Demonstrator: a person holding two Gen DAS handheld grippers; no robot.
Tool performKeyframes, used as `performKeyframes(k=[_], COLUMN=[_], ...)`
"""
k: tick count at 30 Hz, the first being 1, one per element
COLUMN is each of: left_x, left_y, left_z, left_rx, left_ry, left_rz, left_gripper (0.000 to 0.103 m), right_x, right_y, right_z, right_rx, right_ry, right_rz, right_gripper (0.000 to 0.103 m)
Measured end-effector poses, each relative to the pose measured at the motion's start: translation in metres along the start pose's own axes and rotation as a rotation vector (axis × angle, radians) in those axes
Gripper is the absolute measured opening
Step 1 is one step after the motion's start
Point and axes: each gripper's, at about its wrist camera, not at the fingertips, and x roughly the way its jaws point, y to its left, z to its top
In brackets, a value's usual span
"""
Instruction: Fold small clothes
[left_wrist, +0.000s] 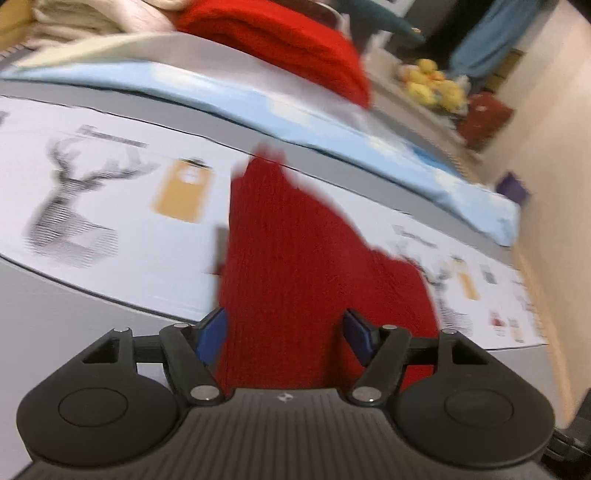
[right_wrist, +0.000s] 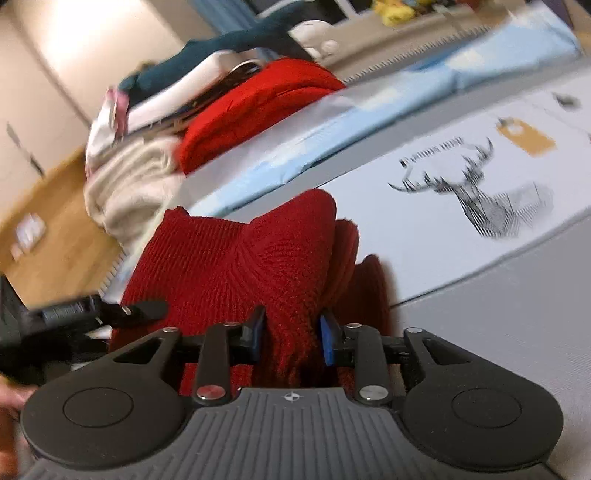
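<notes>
A dark red knitted garment (left_wrist: 288, 240) hangs stretched from my left gripper (left_wrist: 284, 336), whose blue pads (left_wrist: 212, 336) press on a wide fold of it. Its far end trails down to the white printed sheet (left_wrist: 110, 236) on the grey surface. In the right wrist view the same red knit (right_wrist: 240, 258) is bunched into a ridge, and my right gripper (right_wrist: 291, 336) is shut on a narrower fold of it. Both views are blurred.
A pile of folded clothes sits behind: a bright red knit (left_wrist: 295, 44) (right_wrist: 258, 107), cream knitwear (right_wrist: 129, 184) and white and teal pieces. A light blue cloth (left_wrist: 258, 107) runs along the far edge. Yellow soft toys (left_wrist: 432, 85) lie beyond. A black tool (right_wrist: 81, 314) shows at left.
</notes>
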Motion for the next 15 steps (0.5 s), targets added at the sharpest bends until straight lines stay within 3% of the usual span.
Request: performKeyframes(k=[2,10,15], left_x=[-0.006,-0.023,-0.026], left_y=[0.010,0.023,0.023], left_z=[-0.001,-0.027,-0.046], left_rx=[0.007,0.102,0.145], left_ry=[0.034,0.150,0.190], left_rz=[0.009,0.007,0.024], left_gripper=[0.073,0.073,0.073], right_x=[0.007,-0.006,-0.024], right_y=[0.003,-0.012,-0.009], right_z=[-0.004,-0.013,-0.016], right_rx=[-0.010,0.089,0.106], right_ry=[0.042,0.178,0.155], right_rz=[-0.032,0.031,0.043], right_gripper=[0.040,0.049,0.050])
